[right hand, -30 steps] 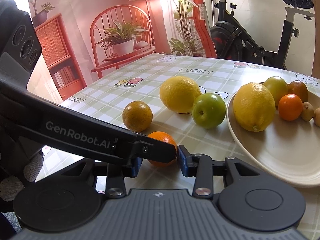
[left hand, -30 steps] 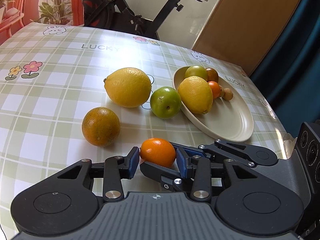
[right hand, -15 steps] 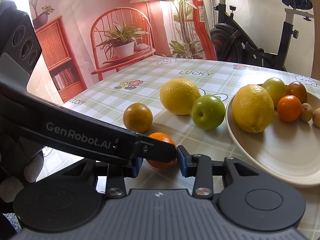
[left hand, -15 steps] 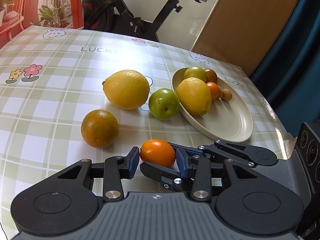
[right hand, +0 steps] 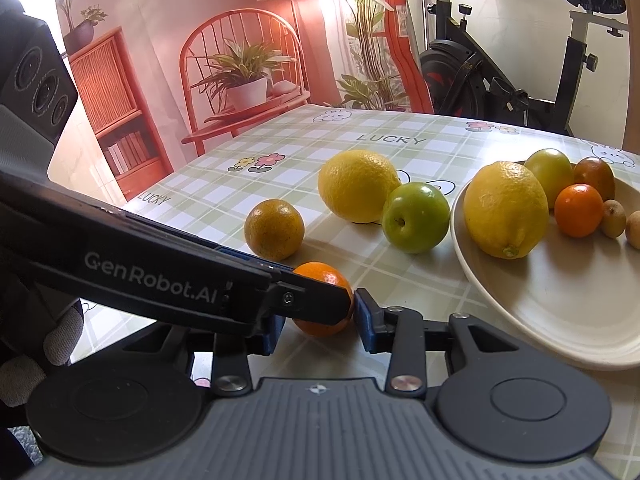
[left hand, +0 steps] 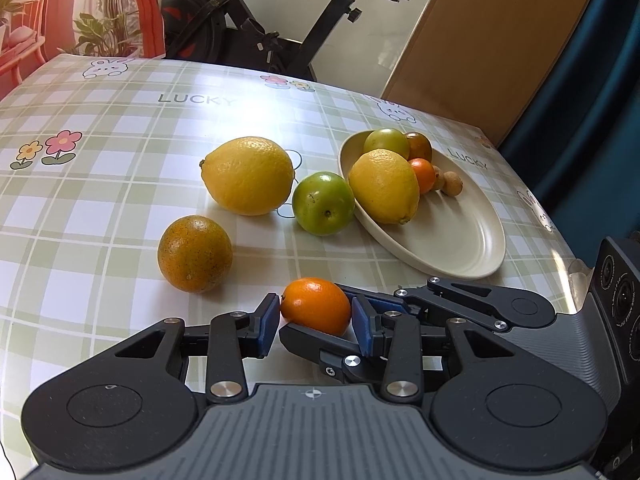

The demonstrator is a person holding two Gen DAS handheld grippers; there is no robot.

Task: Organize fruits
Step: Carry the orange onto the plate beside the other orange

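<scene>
A small orange (left hand: 316, 306) sits low over the checked tablecloth, and both grippers are closed around it. My left gripper (left hand: 314, 320) presses its blue pads on the fruit's left and right ends. My right gripper (right hand: 320, 326) comes in crosswise; its fingers (left hand: 316, 342) lie before and behind the same orange (right hand: 322, 276). The left gripper's finger hides one right pad. On the cloth lie a speckled orange (left hand: 195, 253), a lemon (left hand: 248, 176) and a green apple (left hand: 323, 203). The cream plate (left hand: 460, 240) holds another lemon (left hand: 384, 186), a green fruit, a brownish fruit, a small orange and two longans.
The plate (right hand: 560, 304) lies close to the table's right edge. An exercise bike (left hand: 248, 28) and a brown board (left hand: 492, 40) stand behind the table. A gloved hand (right hand: 24, 360) shows at the lower left of the right wrist view.
</scene>
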